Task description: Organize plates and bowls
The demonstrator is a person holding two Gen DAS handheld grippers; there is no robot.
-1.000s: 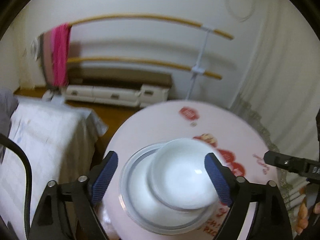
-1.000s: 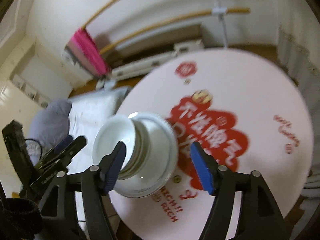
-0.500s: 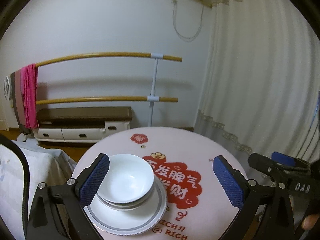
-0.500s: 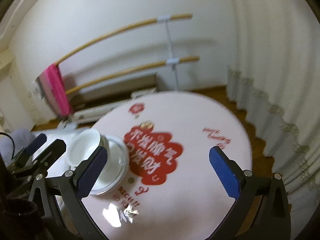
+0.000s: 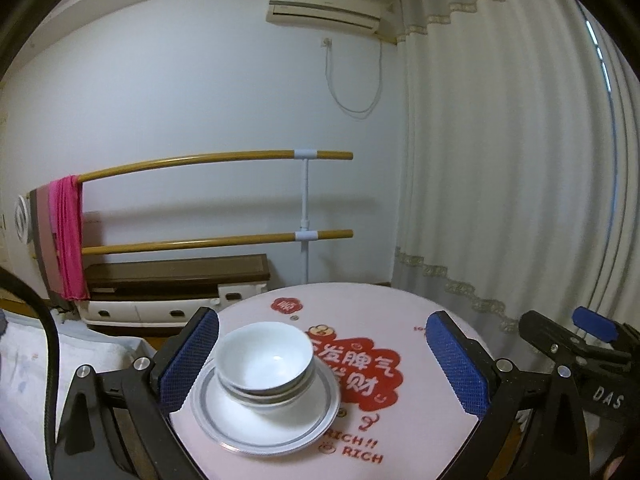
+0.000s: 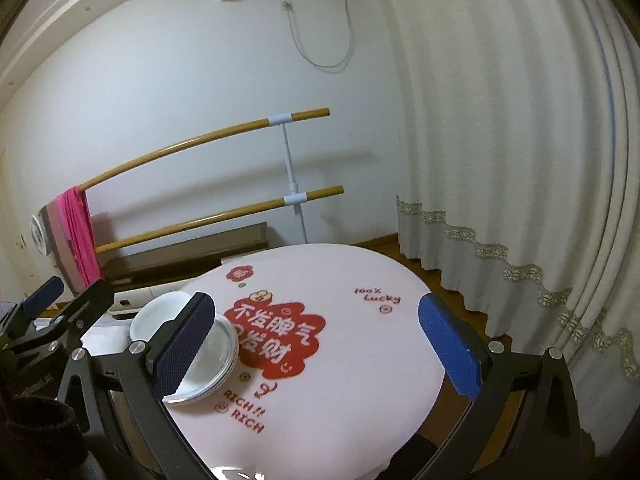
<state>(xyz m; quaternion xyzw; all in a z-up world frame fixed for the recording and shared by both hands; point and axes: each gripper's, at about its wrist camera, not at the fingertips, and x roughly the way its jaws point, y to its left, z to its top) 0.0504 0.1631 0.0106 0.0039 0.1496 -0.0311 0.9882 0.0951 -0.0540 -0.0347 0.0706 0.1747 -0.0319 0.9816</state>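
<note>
1. Framing the near edge of the left wrist view: left gripper (image 5: 322,360), jaws spread wide, blue pads well apart, nothing held between them.
2. Same for the right gripper (image 6: 320,344) in its own view: jaws wide apart, empty, raised above the table (image 6: 360,380) and not touching it.
3. Just beyond the left gripper's pads: white bowls (image 5: 265,362) nested one inside another, standing upright in the middle of a grey-rimmed plate (image 5: 264,426); at least two bowls, exact count hard to tell.
4. Stack resting on the round pink table (image 5: 400,432), toward its left side, beside the red printed emblem (image 5: 352,372).
5. From the right wrist view: plate edges (image 6: 224,364) look layered, so probably several plates under the bowls, half hidden behind the left pad.
6. No other dishes visible anywhere on the tabletop.
7. Judging by that: stacking looks finished or nearly so, with little left beyond perhaps moving the pile elsewhere.
8. Farther back: wooden rails (image 5: 216,160), pink cloth (image 5: 66,236), low bench (image 5: 176,276), white curtain (image 5: 500,200), air conditioner (image 5: 324,12) high on the wall.
</note>
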